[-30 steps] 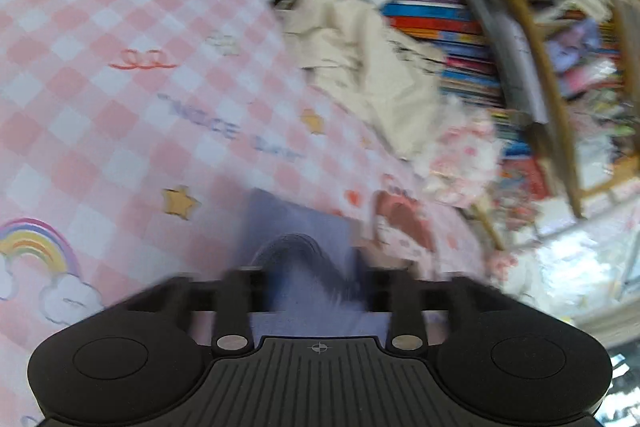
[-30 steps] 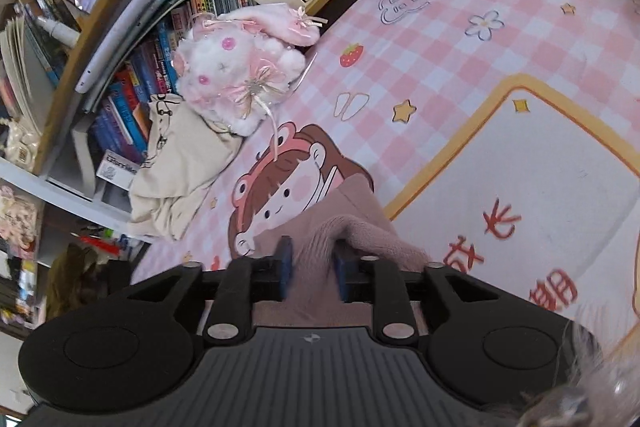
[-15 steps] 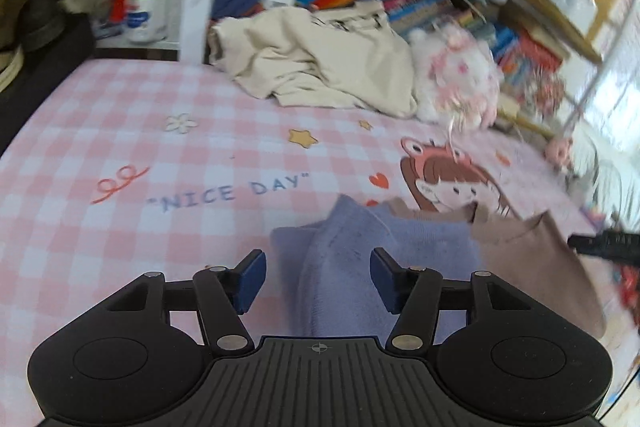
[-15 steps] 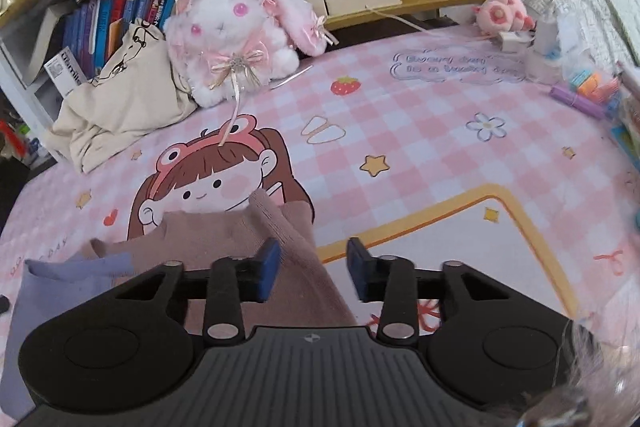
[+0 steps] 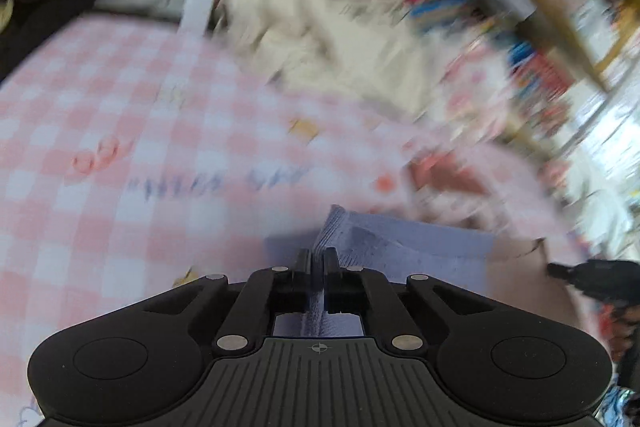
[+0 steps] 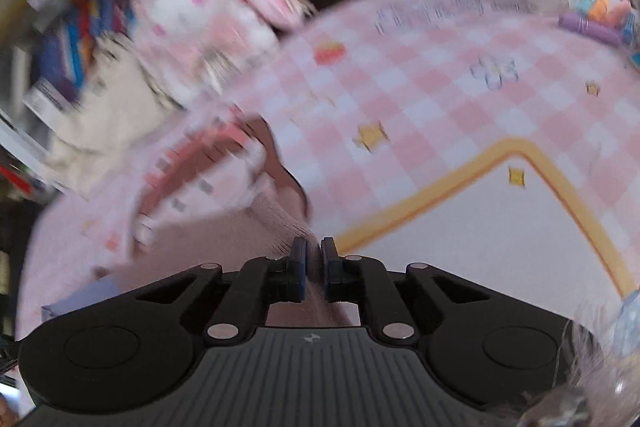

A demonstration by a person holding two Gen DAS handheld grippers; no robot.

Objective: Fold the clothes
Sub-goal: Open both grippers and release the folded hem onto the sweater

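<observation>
A: How far is the folding judged to be?
B: Partway; the garment (image 5: 404, 247) lies on the tabletop (image 5: 120, 131), and more folding is likely needed.
A: And the grip?
B: Its purple end is pinched by the left gripper (image 5: 319, 259), its mauve end by the right gripper (image 6: 313, 251).

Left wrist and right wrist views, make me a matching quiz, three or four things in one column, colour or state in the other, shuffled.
Things:
1. left claw
2. right claw
3. plush
4. border

States:
A. yellow
B. shut on mauve cloth
C. pink and white
D. shut on lilac cloth

Pairs: 1-D, 2-B, 3-C, 4-A
</observation>
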